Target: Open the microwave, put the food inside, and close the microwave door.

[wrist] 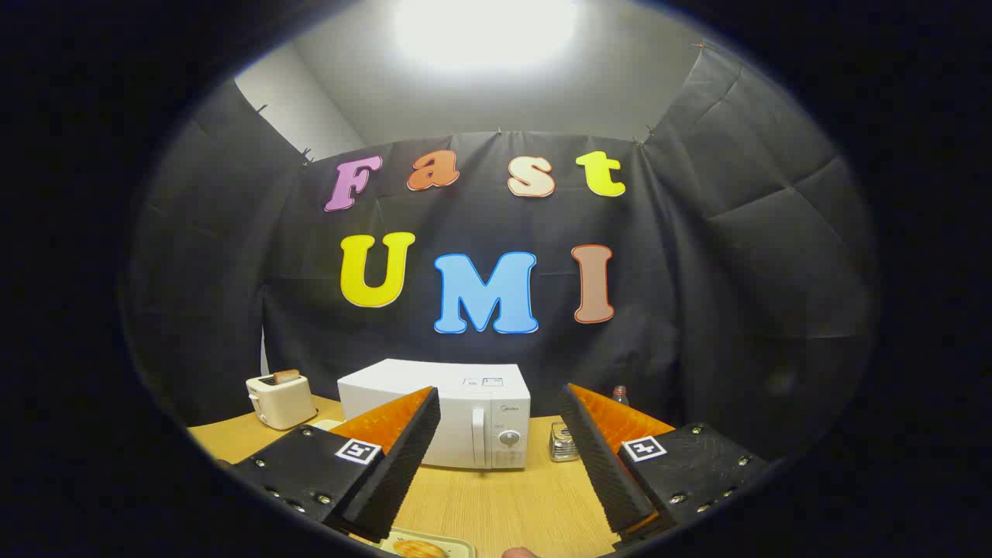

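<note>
The tray (457, 547) near the fingers is cut off, so that only its pale rim and an orange-brown piece of food (418, 549) on it can be seen, low between the fingers. A small rounded shape beside it is too little shown to be named. The microwave (465, 415) is partly hidden behind one finger; its door is closed, and it is set on the table beyond the fingers. A brand mark above its dial is too small to be read. The gripper (501, 434) is held released, its fingers spread wide with nothing between them. A light wooden table (504, 504) is seen under a bright ceiling lamp, with black cloth hung behind. A cream toaster (280, 401) holding a slice is placed well apart from the microwave, and a small metal container (563, 443) just beside it, with a bottle top (619, 394) behind.
</note>
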